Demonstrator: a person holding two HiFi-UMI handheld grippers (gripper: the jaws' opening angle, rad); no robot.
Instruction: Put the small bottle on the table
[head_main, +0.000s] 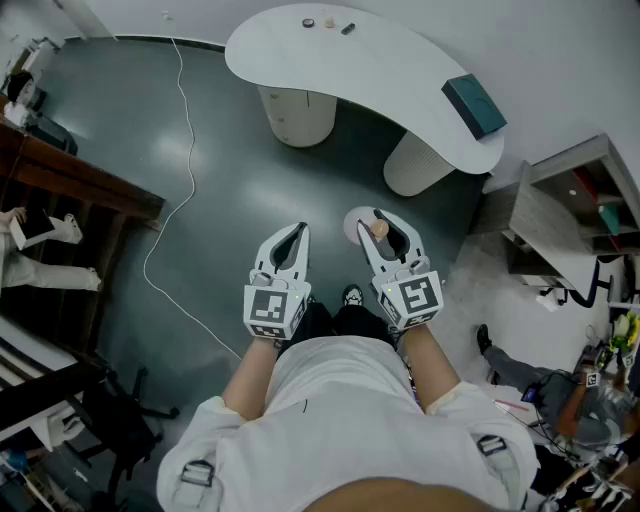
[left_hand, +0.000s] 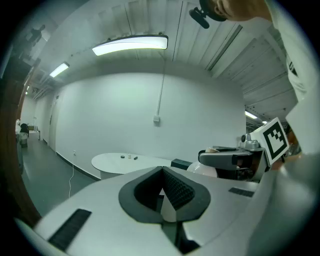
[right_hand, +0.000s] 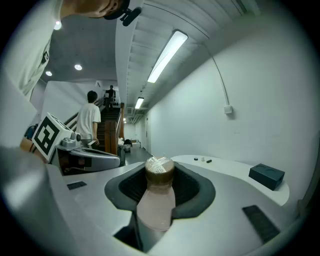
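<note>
Between the jaws of the right tongs (head_main: 379, 222) sits the small bottle (right_hand: 158, 192). The jaws squeeze it on both sides. The bottle is a pinky brown, and its top has clear wrap on it. The top points away from the person, out past the jaw tips. So the bottle is up in the air over the floor, not on the table.

Just beside them, the left tongs (head_main: 297, 233) hold nothing. Their jaws are closed, with the tips touching.

Both tongs are held out in front of the person, side by side. A black shoe (head_main: 352, 296) peeks out on the dark floor (head_main: 230, 200) below them. A round white thing (head_main: 354, 226) shows under the right tongs, and I cannot tell what it is.

Farther ahead, well apart from the tongs, stands the white curved table (head_main: 400, 90). A dark box (head_main: 475, 105) lies near one end of it. Three tiny things (head_main: 328, 23) lie near the other end. A white cord (head_main: 185, 130) runs across the floor on the left. A grey shelf (head_main: 570, 210) stands on the right.
</note>
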